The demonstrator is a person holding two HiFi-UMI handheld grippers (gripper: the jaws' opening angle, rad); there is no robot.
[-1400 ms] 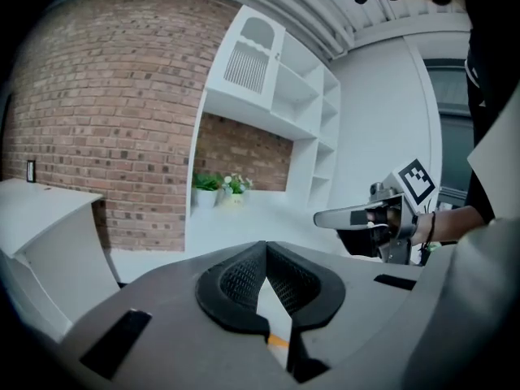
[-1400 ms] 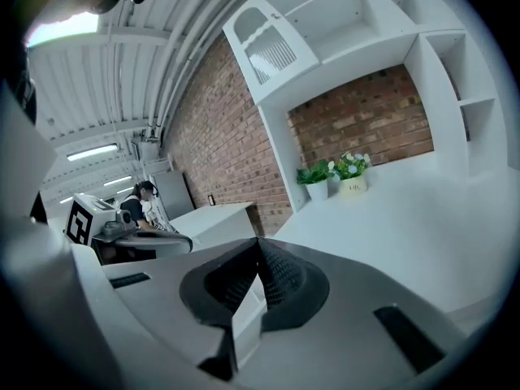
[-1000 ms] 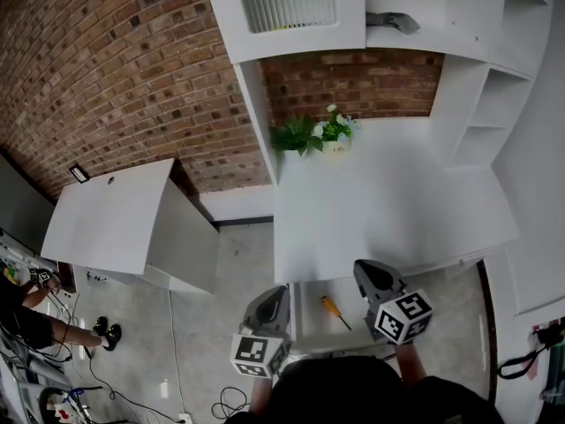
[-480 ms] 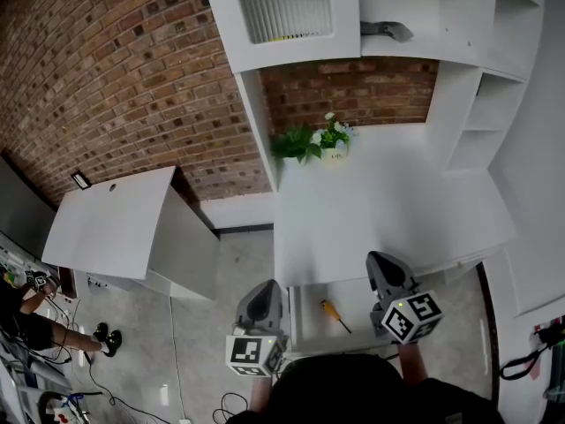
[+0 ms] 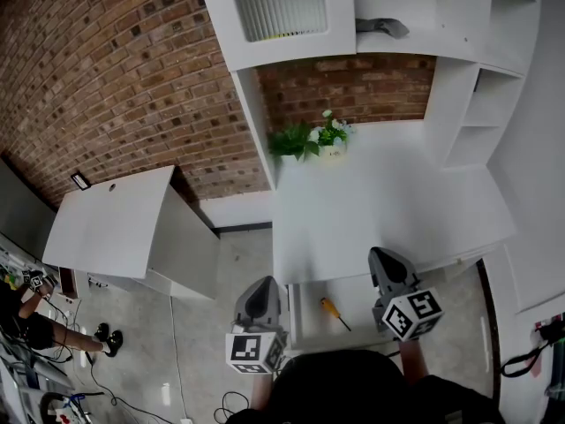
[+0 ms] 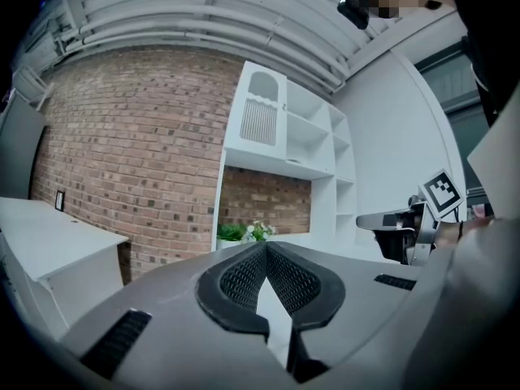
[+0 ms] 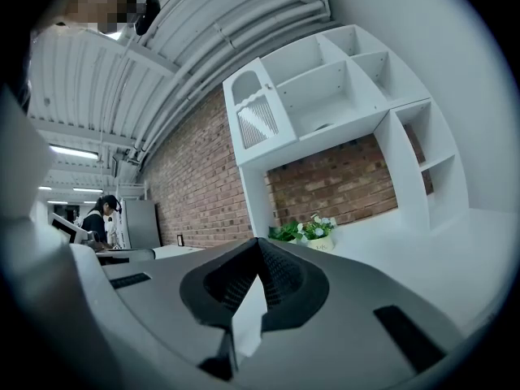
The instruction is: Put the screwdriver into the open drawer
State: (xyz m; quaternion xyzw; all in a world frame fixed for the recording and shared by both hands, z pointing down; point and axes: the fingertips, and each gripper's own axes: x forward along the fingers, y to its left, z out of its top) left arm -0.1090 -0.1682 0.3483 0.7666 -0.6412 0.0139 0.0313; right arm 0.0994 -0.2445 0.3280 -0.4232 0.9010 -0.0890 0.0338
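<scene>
The screwdriver (yellow handle, dark shaft) already lies on the floor of the open drawer, near the drawer's middle and a little slanted. So I judge that the placing step is finished and what is in hand is the end of the task.

The left gripper hangs just outside the drawer's left wall, and the right gripper is over the drawer's right part, near the front edge of the table. Both pairs of jaws are together and nothing is between them (each gripper view shows the pads meeting at the tip).

The next move, I think, calls only for drawing the hands away from the drawer without touching the tool. Closing the drawer is not asked.

For room: the table edge overhangs the drawer's back, so a lift on the right side should mind it. To the drawer's left there is open floor. The table beyond the drawer is bare up to the potted plant.
</scene>
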